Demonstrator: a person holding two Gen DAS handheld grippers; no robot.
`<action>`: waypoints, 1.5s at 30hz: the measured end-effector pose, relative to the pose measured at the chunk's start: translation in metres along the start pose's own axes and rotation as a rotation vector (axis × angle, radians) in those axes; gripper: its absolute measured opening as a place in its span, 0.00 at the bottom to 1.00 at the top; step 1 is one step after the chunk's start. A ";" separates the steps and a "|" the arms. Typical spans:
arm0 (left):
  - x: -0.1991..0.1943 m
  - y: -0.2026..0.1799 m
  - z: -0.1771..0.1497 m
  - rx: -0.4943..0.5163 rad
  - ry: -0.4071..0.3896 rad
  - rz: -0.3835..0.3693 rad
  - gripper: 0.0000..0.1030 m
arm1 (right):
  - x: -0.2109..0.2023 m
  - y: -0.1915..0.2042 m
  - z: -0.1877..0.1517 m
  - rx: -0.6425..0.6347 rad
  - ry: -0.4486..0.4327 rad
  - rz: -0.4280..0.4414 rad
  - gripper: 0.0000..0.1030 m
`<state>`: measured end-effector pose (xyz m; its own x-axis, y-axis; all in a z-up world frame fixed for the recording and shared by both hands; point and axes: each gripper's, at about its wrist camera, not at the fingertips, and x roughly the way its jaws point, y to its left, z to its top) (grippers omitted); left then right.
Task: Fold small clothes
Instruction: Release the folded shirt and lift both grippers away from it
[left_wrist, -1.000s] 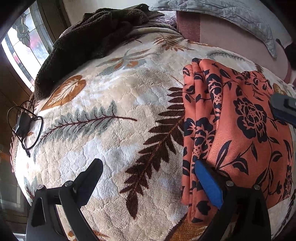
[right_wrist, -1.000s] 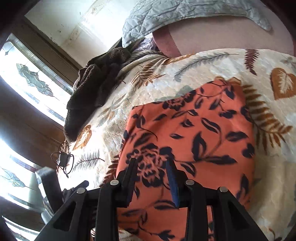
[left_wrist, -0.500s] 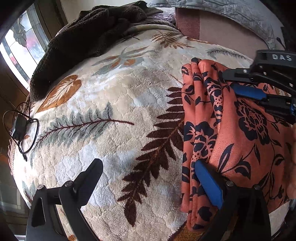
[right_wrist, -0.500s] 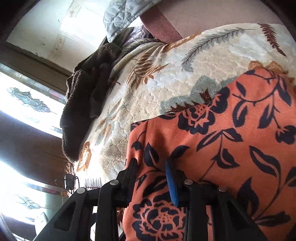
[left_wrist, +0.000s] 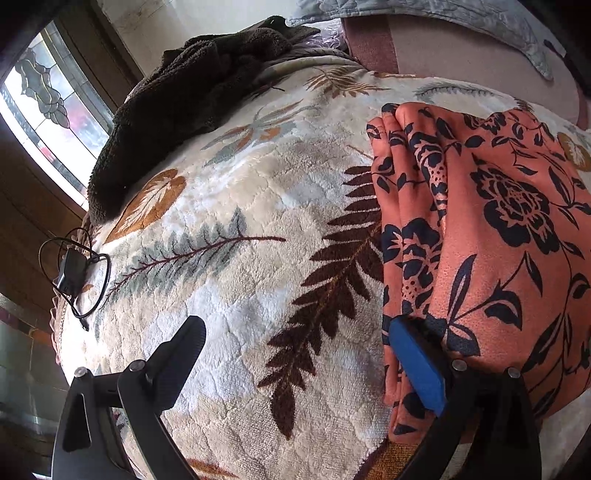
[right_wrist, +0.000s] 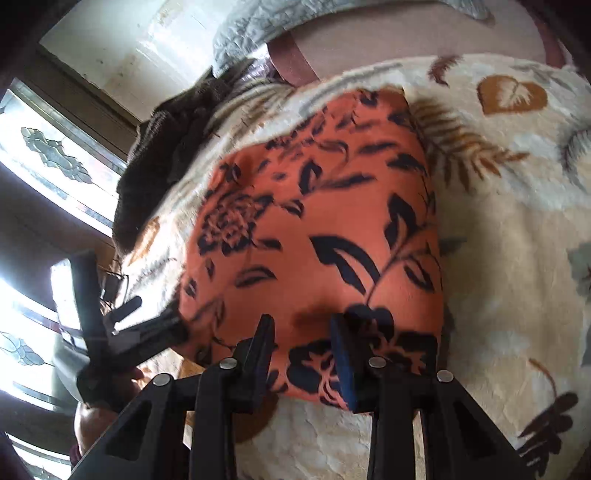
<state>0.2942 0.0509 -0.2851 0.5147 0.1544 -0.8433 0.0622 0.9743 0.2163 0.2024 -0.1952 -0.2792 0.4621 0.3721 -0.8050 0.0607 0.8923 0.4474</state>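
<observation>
Leaf-patterned blanket (left_wrist: 236, 280) carries the folded orange floral garment (right_wrist: 325, 236); left gripper (left_wrist: 299, 354) gapes wide at its near-left edge, right gripper (right_wrist: 301, 350) narrowly parted above it, gripping nothing.

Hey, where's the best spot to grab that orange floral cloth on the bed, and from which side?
Probably the stacked layered edge of the orange floral cloth, the side facing the open bedspread. There the folds lie in ridges that a jaw could slide under. Come in low from that side and pinch all layers together. The top is flat and smooth, with nothing to pinch.
</observation>
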 end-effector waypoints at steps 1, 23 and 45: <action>-0.002 0.001 0.000 -0.005 -0.007 0.003 0.97 | -0.001 -0.003 -0.004 0.004 -0.018 0.011 0.34; -0.190 0.021 -0.033 -0.131 -0.340 -0.095 0.97 | -0.177 0.017 -0.037 -0.111 -0.322 -0.066 0.72; -0.306 0.005 -0.055 -0.058 -0.515 -0.080 0.97 | -0.270 0.036 -0.069 -0.167 -0.533 -0.006 0.72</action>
<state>0.0900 0.0177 -0.0527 0.8649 -0.0070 -0.5019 0.0786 0.9894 0.1217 0.0187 -0.2461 -0.0724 0.8484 0.2249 -0.4791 -0.0563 0.9385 0.3408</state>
